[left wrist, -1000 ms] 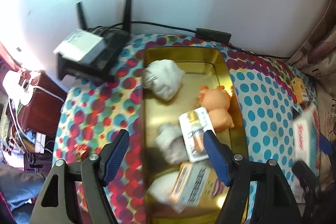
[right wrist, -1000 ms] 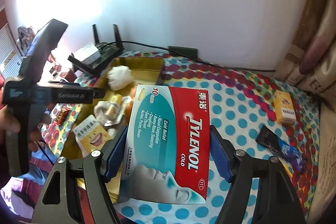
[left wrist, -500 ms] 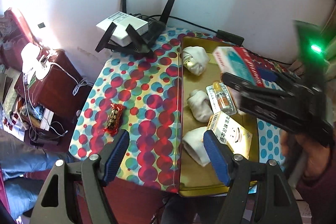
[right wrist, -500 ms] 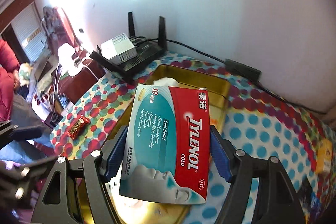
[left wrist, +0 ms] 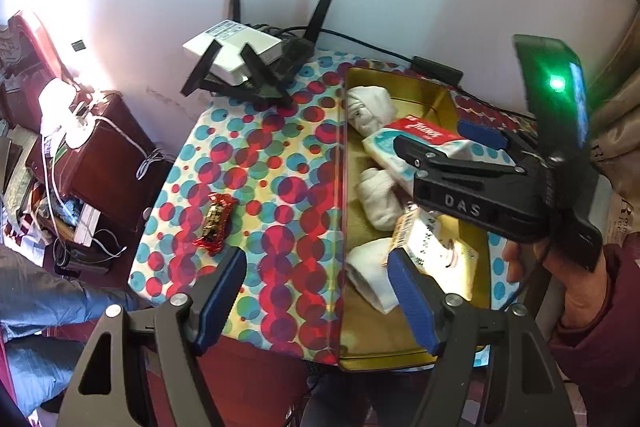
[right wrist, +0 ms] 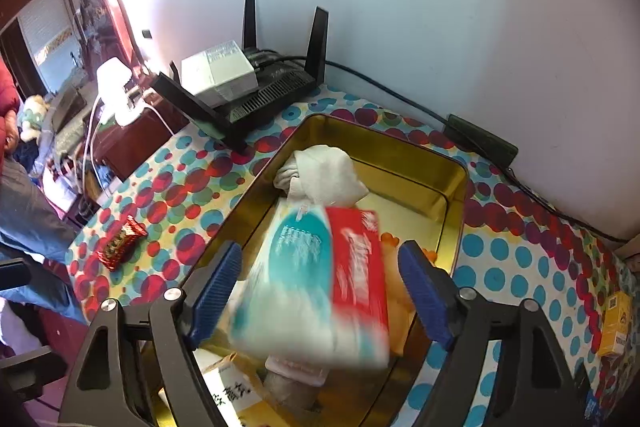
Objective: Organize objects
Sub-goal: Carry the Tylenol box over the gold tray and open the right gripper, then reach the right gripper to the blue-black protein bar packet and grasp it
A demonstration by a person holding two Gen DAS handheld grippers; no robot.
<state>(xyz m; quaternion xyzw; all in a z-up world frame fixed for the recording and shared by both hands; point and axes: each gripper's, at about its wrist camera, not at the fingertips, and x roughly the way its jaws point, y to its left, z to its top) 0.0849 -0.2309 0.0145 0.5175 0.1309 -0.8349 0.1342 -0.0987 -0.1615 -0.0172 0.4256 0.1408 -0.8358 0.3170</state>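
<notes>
Medicine box dropping into the tin!
Right gripper [right wrist: 320,291] jaws just spread, medicine box [right wrist: 316,287] loose between them over gold tin [right wrist: 456,187]; it may land askew on the socks. Left gripper [left wrist: 316,295] spread, empty.

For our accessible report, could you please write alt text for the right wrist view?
The open right gripper, whose jaws have just been opening, is over a gold tin, with a blurred medicine box loose between its fingers above white socks. A red snack bar lies on the dotted tablecloth.
</notes>
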